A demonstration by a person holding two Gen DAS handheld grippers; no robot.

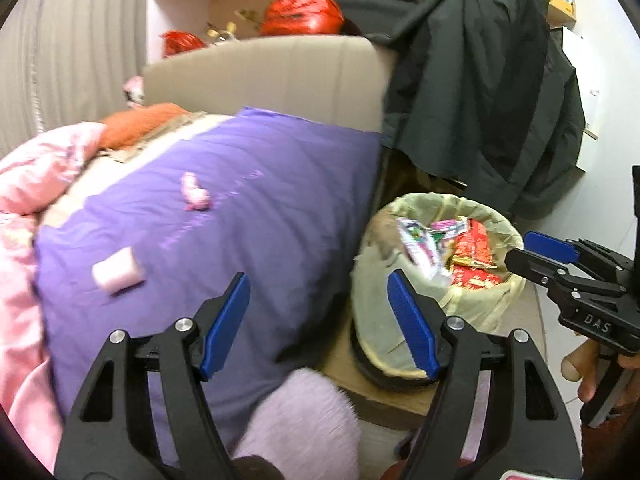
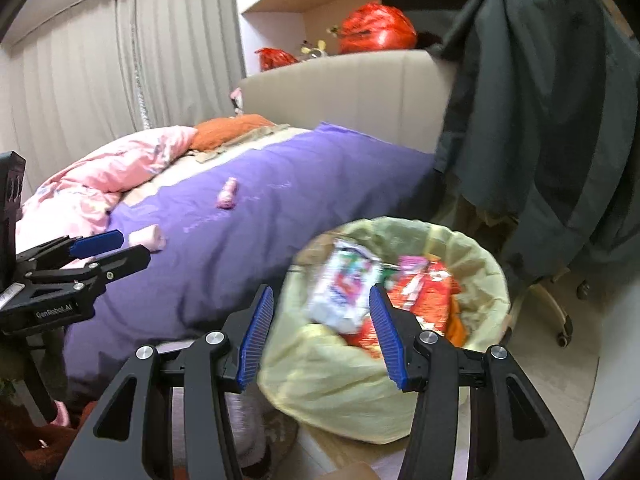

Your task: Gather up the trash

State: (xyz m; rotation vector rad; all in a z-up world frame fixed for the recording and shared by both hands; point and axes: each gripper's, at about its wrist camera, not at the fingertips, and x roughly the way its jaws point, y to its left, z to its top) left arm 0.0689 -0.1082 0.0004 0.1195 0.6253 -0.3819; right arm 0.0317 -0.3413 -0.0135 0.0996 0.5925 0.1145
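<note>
Both grippers, left gripper (image 1: 320, 316) and right gripper (image 2: 320, 334), have jaws spread, empty; the bin (image 2: 472, 248) (wrappers inside) lies just beyond the right one.

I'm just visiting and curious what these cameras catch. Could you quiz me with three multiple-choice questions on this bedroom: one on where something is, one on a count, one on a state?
1. Where is the trash bin?
A. on the bed
B. beside the bed, on the floor
C. on the shelf

2. How many small pink items lie on the purple blanket?
A. two
B. none
C. five

3. What do the two claws hold?
A. a wrapper each
B. the blanket
C. nothing

Answers:
1 B, it stands by the bed's edge.
2 A, a pink block and a pink wrapper.
3 C, the left claw and right claw are open with nothing gripped.
</note>
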